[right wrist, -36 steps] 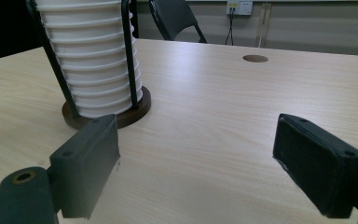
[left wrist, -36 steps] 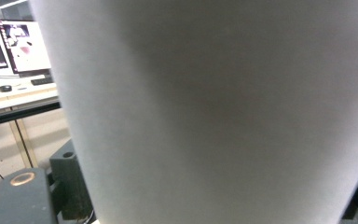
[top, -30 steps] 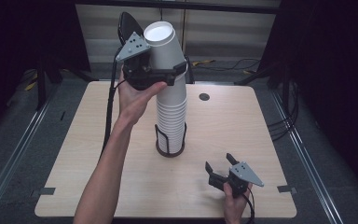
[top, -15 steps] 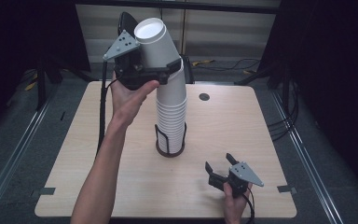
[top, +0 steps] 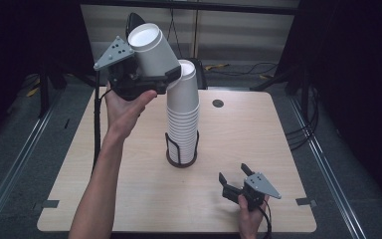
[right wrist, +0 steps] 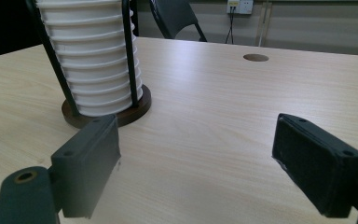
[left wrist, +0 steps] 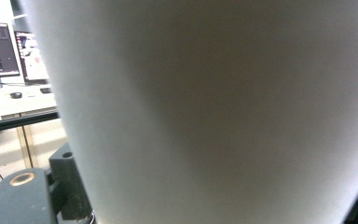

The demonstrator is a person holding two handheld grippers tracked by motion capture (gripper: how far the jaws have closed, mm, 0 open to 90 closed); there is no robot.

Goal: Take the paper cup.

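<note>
A white paper cup (top: pixel 151 50) rides tilted in the left tongs (top: pixel 146 74), lifted clear above and to the left of the tall cup stack (top: pixel 183 114), its open mouth turned up and toward the camera of the high view and its base end close by the stack's top rim. The left tongs' jaws are clamped on the cup's wall, partly closed around it; in the left gripper view the cup's pale side (left wrist: pixel 223 112) looms directly ahead. The stack itself stands upright in a black wire holder (top: pixel 181 152) on a dark round base, near the middle of the wooden counter (top: pixel 258 129). Well to the right of the stack and nearer the person, the right tongs (top: pixel 235 176) rest low over the counter with jaws spread wide and nothing between them; the right gripper view looks past its two black pads (right wrist: pixel 91 161) toward the holder's base (right wrist: pixel 107 114).

The risk from here, as it appears: the cup's base end sits so near the stack's top that a sideways swing could catch the rim and rock or topple the tall column, which the holder steadies only low down. A hard squeeze could also crumple the thin wall.

No brand, label or legible writing appears on the cups or holder.
</note>
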